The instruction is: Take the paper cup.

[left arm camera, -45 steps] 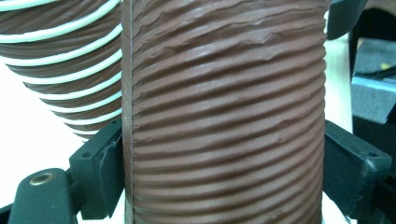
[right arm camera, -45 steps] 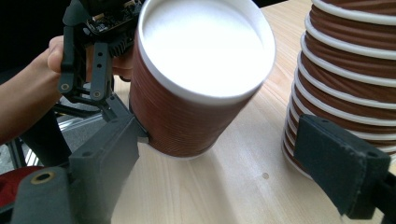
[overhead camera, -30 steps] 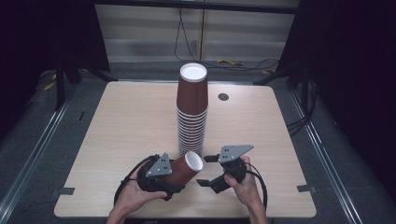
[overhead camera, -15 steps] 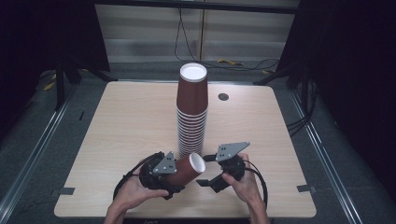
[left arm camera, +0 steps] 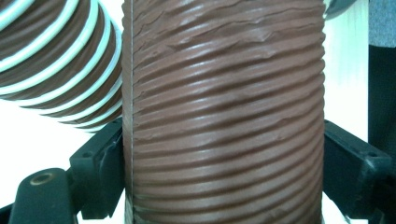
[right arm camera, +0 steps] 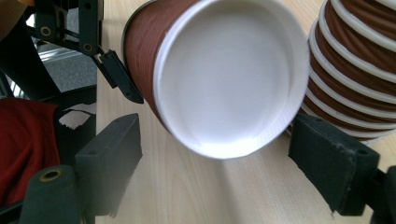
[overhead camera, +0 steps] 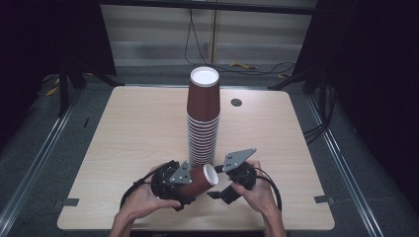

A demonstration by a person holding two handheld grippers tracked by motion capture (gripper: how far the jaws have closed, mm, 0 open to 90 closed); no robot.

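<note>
Jaws of the left gripper [overhead camera: 185, 183] are clamped on the ribbed wall of a single brown cup [overhead camera: 200, 178], which lies on its side just in front of the tall stack of cups [overhead camera: 202, 118], its white mouth turned toward the right gripper [overhead camera: 217, 190]. That gripper's jaws stand wide on either side of the mouth without touching it, probably to take the cup over or steady it before it goes onto the stack.

Wooden table [overhead camera: 133, 133], perhaps a grommet [overhead camera: 236, 102]
</note>
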